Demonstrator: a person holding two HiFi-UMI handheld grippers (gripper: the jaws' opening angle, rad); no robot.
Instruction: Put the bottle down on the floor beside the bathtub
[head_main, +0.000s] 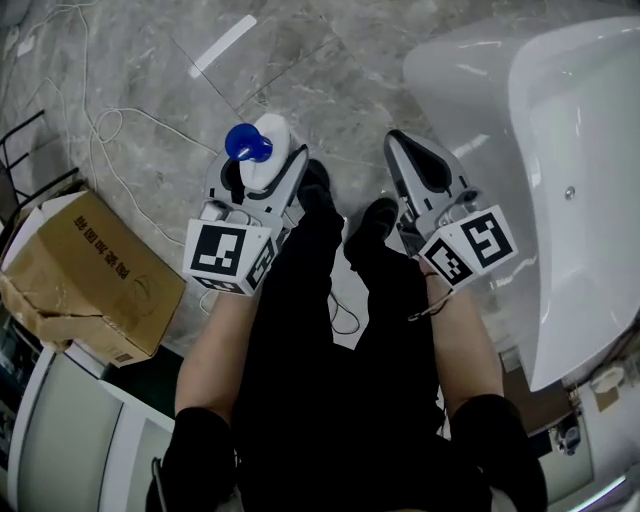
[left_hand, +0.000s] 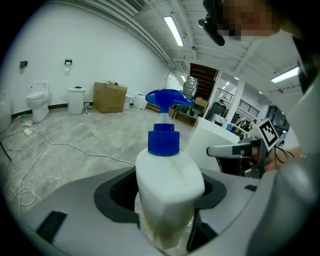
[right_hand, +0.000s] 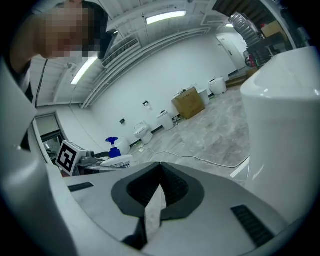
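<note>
A white bottle (head_main: 272, 135) with a blue pump top (head_main: 247, 142) stands upright in my left gripper (head_main: 262, 160), which is shut on its body, above the grey stone floor (head_main: 140, 90). In the left gripper view the bottle (left_hand: 170, 165) fills the gap between the jaws of the left gripper (left_hand: 170, 181). My right gripper (head_main: 400, 140) hovers beside the white bathtub (head_main: 560, 150), its tips together and nothing in them. The right gripper view shows the right gripper (right_hand: 160, 167) with jaws meeting, the tub wall (right_hand: 285, 115) at the right, and the bottle (right_hand: 114, 147) far left.
A dented cardboard box (head_main: 85, 275) lies on the floor at left. White cables (head_main: 100, 130) snake over the floor, with a white strip (head_main: 222, 45) further out. The person's black-clad legs (head_main: 340, 330) stand between the grippers. A toilet (left_hand: 37, 100) and a bin (left_hand: 76, 100) line the far wall.
</note>
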